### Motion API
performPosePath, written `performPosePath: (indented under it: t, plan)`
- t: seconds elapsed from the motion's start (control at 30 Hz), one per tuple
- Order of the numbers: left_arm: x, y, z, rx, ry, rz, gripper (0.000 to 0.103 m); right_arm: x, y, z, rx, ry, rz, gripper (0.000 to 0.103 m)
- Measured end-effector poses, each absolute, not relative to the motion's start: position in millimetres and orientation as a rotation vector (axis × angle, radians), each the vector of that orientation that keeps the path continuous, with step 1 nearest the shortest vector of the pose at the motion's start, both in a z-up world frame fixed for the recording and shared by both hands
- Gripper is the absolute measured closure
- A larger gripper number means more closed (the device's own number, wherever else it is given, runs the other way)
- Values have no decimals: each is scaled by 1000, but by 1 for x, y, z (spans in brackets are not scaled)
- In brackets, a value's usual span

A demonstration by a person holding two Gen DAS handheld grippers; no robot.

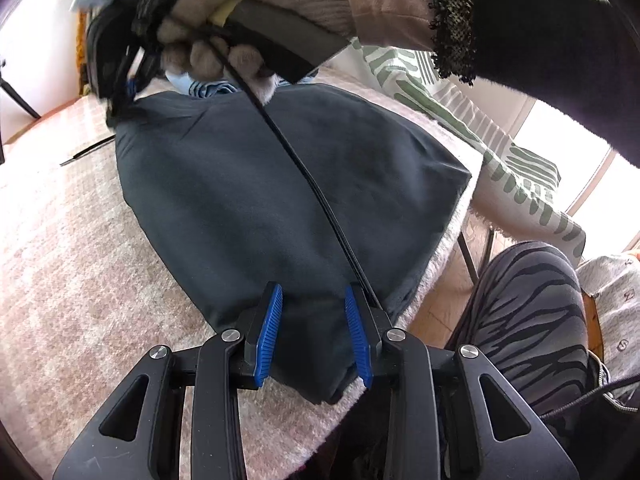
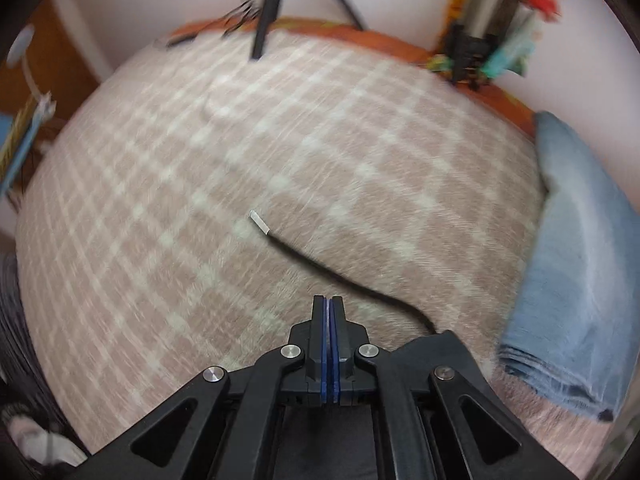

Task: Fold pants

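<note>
While the dark pants [image 1: 280,200] lie folded on the pink checked blanket [image 1: 60,260], the scene is laid out as follows.

Pants, place: spread flat on the blanket, close to its right edge in the left wrist view, the near end reaching toward the near edge.
Pants, long axis: run from the near end, under the left gripper, away to the far end under the right gripper; the far end is seen wider than the near one.
Left gripper [image 1: 314,332]: jaws held partly apart, blue pads [image 1: 269,336] on either side of the near end of the pants; the fabric is seen between them, but no pressing of the pads on it can be made out.
Right gripper [image 2: 329,312]: jaws brought together, pads flat against each other; nothing can be seen between them in its own view. In the left wrist view its tip is lowered at the far left corner of the pants, too blurred for contact to be judged.
Gloved hand [image 1: 224,28]: wrapped round the right gripper's handle.
Black cable [image 2: 344,276]: laid across the blanket.
Blue folded cloth [image 2: 576,264]: set at the blanket's right edge in the right wrist view.
</note>
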State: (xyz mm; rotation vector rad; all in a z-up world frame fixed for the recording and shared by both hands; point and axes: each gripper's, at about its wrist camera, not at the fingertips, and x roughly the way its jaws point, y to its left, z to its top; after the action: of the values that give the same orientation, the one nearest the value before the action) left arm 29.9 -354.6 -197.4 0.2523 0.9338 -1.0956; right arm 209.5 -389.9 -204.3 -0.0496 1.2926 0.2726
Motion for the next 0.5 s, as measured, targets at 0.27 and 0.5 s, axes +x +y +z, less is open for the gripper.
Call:
performPosePath:
  t: [0.27, 0.5]
  plan:
    - [37, -326, -174, 175, 953, -1085, 70, 160, -436, -134, 146, 1089, 245, 62]
    - [60, -296, -148, 101, 939, -1005, 60, 89, -489, -96, 264, 965, 149, 39]
